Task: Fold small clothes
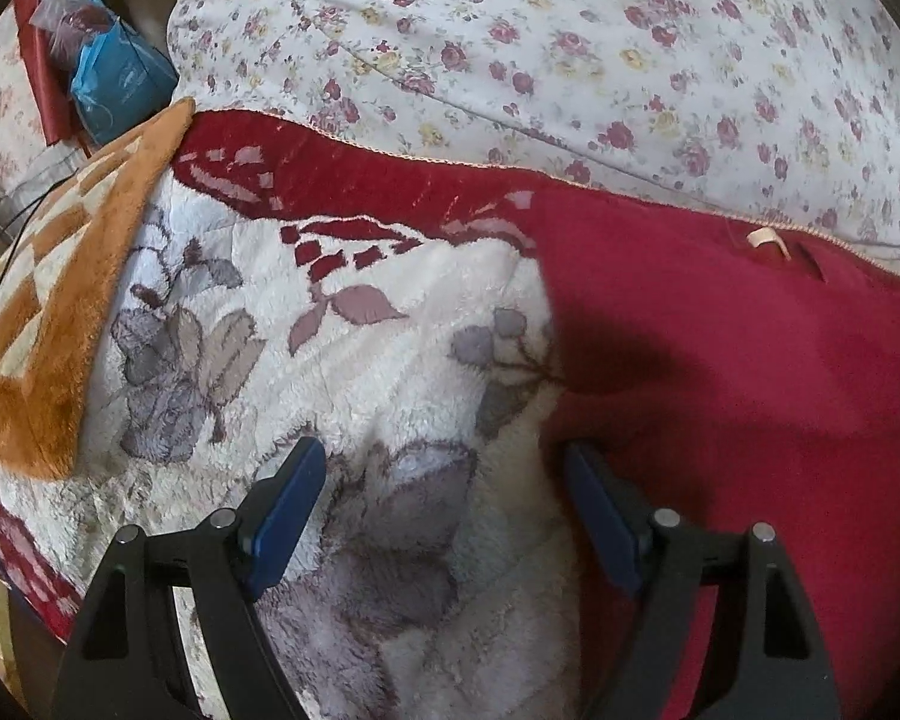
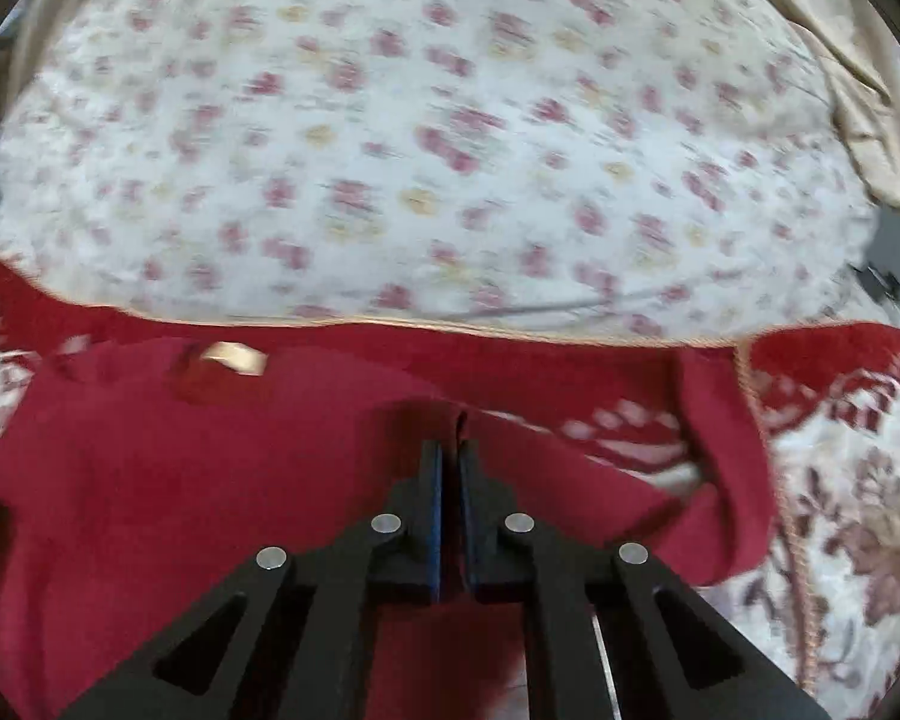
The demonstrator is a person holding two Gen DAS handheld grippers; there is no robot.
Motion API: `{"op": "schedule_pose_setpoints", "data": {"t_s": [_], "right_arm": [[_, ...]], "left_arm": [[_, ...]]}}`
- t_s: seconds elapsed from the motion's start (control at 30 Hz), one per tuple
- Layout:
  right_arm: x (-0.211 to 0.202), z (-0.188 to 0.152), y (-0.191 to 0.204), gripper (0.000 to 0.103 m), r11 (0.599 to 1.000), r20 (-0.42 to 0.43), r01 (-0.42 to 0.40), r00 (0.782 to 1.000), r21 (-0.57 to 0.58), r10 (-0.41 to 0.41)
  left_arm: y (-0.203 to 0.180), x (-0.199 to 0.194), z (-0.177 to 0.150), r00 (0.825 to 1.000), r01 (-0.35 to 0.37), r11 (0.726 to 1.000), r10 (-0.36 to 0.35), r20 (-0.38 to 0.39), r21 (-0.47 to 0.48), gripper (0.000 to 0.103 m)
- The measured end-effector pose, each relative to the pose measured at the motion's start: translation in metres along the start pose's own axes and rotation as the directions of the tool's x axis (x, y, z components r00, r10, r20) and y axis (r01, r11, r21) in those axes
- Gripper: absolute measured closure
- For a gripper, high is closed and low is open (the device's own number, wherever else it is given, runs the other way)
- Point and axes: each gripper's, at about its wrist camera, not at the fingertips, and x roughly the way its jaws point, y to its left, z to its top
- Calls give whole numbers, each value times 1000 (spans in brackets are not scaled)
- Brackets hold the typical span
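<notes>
Here the left tongs stand apart over the fluffy flowered blanket, with the red garment lying to their right on it. Only the left view shows the orange checkered cloth at far left and a blue bag. The blurred right view alone shows the right tongs clamped together on a fold of the garment, with the floral sheet beyond.
</notes>
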Motion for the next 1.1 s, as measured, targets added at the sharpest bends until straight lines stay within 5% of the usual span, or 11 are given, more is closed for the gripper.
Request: {"op": "schedule_pose_setpoints", "data": {"t_s": [0.07, 0.1, 0.23, 0.33, 0.47, 0.6, 0.9, 1.1], "right_arm": [[15, -4, -10, 90, 997, -69, -58, 996, 45, 61], [16, -6, -13, 74, 996, -89, -71, 993, 57, 76], [-13, -6, -16, 47, 993, 6, -90, 996, 74, 90], [-23, -2, 4, 46, 978, 14, -205, 979, 41, 204], [-2, -4, 45, 46, 945, -60, -326, 944, 1, 326], [38, -13, 78, 46, 966, -137, -247, 962, -79, 235], [17, -16, 57, 46, 975, -90, -201, 977, -97, 192], [12, -39, 39, 37, 987, -94, -117, 990, -115, 106]], "left_arm": [[0, -6, 1, 1000, 8, 1000, -8, 16, -10, 23], [0, -11, 2, 1000, 15, 1000, -15, 26, -15, 23], [2, -35, 5, 994, 60, 997, -54, 97, -56, 23], [-3, -38, 14, 989, 80, 994, -69, 134, -77, 23], [-22, -13, 24, 993, 98, 994, -94, 71, -54, 23], [-33, 23, 21, 998, 45, 999, -46, -39, -13, 17], [-32, 14, 20, 1000, 28, 999, -28, 1, -15, 12], [-39, -8, 21, 996, 61, 998, -60, 67, -8, 12]]}}
